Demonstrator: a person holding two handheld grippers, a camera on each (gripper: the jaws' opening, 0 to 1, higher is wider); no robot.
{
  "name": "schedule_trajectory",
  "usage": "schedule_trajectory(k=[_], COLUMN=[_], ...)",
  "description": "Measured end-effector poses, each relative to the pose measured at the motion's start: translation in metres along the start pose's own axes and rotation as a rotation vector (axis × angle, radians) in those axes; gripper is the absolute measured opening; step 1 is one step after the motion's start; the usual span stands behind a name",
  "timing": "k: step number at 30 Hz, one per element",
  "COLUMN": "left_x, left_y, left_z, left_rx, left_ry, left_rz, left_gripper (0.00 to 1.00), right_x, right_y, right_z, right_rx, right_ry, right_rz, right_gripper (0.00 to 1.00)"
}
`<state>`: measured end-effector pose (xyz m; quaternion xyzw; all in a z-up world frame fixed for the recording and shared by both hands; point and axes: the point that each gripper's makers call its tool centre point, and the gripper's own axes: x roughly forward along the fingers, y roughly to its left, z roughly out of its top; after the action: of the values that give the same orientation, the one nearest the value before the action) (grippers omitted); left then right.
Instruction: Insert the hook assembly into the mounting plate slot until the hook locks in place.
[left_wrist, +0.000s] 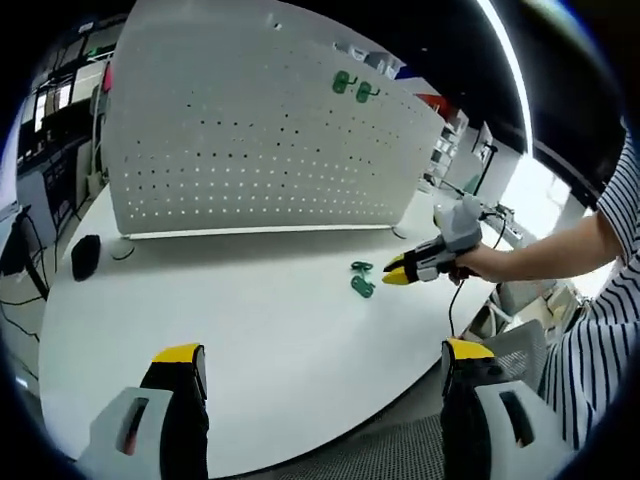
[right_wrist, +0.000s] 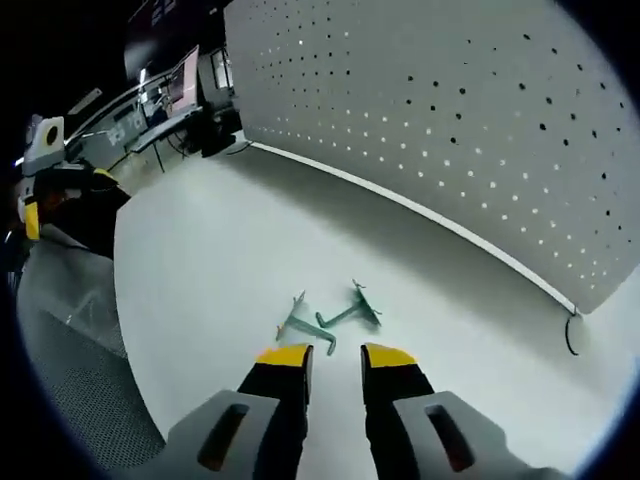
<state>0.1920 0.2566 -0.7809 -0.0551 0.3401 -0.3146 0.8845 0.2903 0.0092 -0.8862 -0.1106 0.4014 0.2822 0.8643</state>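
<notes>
My right hand-held gripper (right_wrist: 335, 362), jaws slightly apart and empty, sits just short of two green hooks (right_wrist: 325, 318) lying on the counter (right_wrist: 200, 290). My left hand-held gripper (left_wrist: 325, 360), jaws wide, is well apart. Pegboard (right_wrist: 480, 120) stands beyond.

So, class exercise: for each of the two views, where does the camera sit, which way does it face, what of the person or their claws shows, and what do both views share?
Left gripper view: rides the left claw, facing across the white table to the pegboard; the person's striped sleeve and hand holding the right claw show.
Right gripper view: rides the right claw, looking down at two loose green hooks below the pegboard; the left claw enters at the left edge.
Shared: table, pegboard, the loose hooks.
</notes>
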Motion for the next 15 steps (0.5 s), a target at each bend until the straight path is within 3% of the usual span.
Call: schedule_trajectory(k=[15], left_x=[0.005], left_y=[0.019], left_z=[-0.008], left_rx=[-0.049], left_ry=[0.023], left_rz=[0.031], left_gripper=[1.0], right_x=[0.028], right_y=[-0.018], right_z=[0.004], right_rx=[-0.121], right_ry=[0.071], right_rz=[0.02], right_gripper=[0.12])
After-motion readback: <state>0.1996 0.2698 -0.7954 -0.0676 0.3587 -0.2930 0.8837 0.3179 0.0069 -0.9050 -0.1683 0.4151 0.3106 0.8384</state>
